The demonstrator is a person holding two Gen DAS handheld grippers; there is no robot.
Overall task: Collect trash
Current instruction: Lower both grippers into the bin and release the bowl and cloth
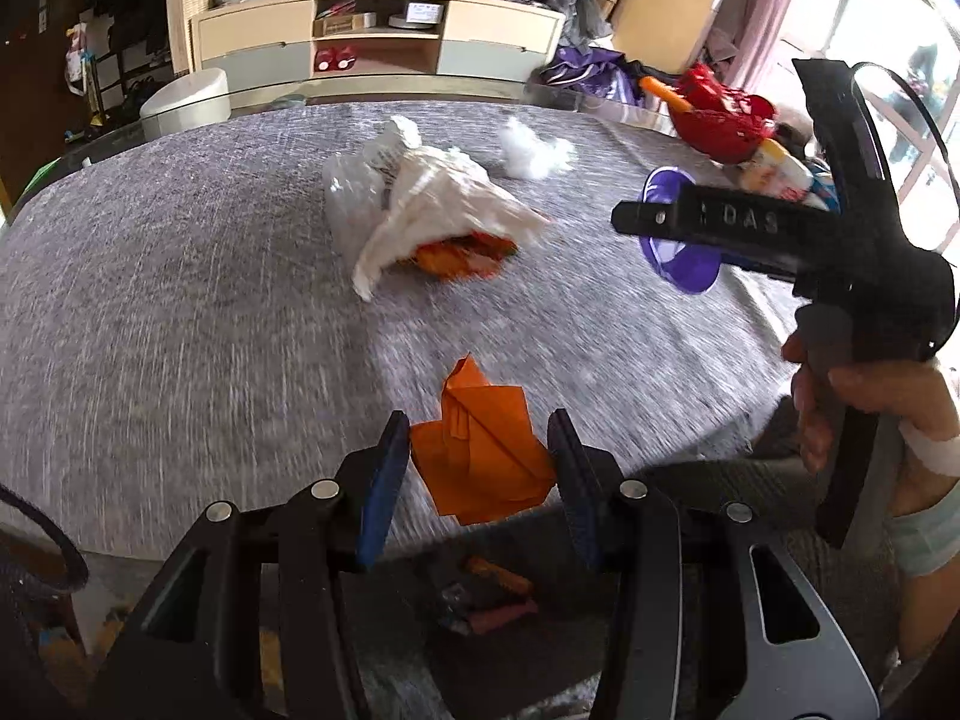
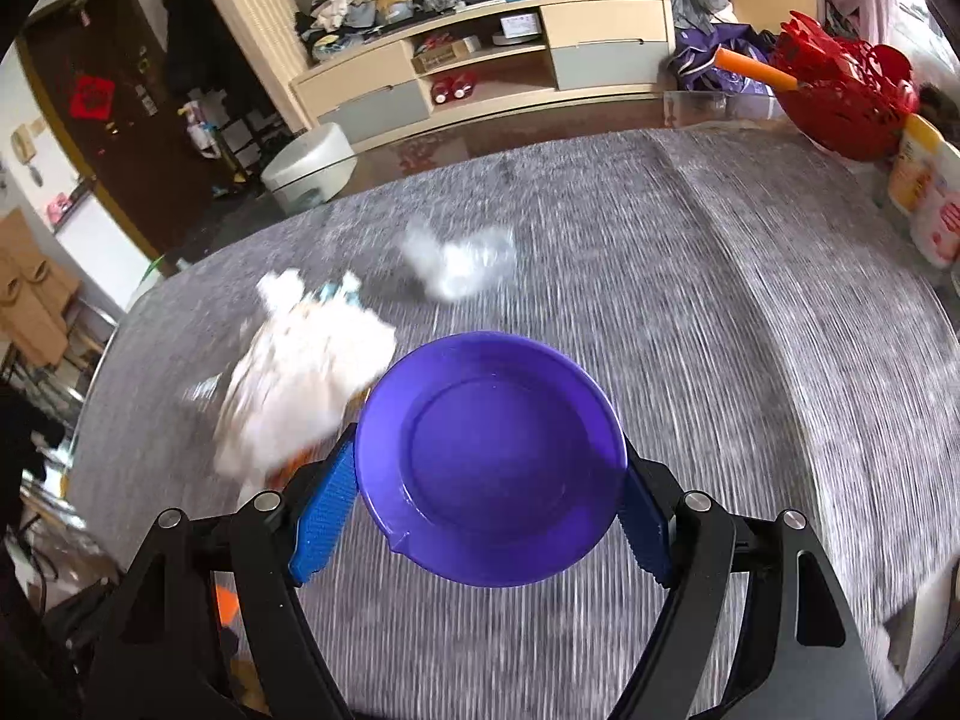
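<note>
My left gripper [image 1: 480,456] is shut on a folded orange paper [image 1: 480,450] near the table's front edge. My right gripper [image 2: 489,480] is shut on a purple plastic bowl [image 2: 489,456] and holds it above the grey table; the bowl also shows in the left wrist view [image 1: 675,252]. A crumpled white bag with an orange wrapper under it [image 1: 432,210] lies mid-table, also in the right wrist view [image 2: 300,372]. A white fluffy wad [image 1: 534,147] lies behind it, blurred in the right wrist view [image 2: 459,261].
The round table has a grey cloth [image 1: 180,300]. A red basket [image 1: 720,114] and white-yellow containers [image 2: 927,192] stand at its right edge. A cabinet [image 1: 372,42] stands behind. A bin with trash [image 1: 480,594] shows below the table's front edge.
</note>
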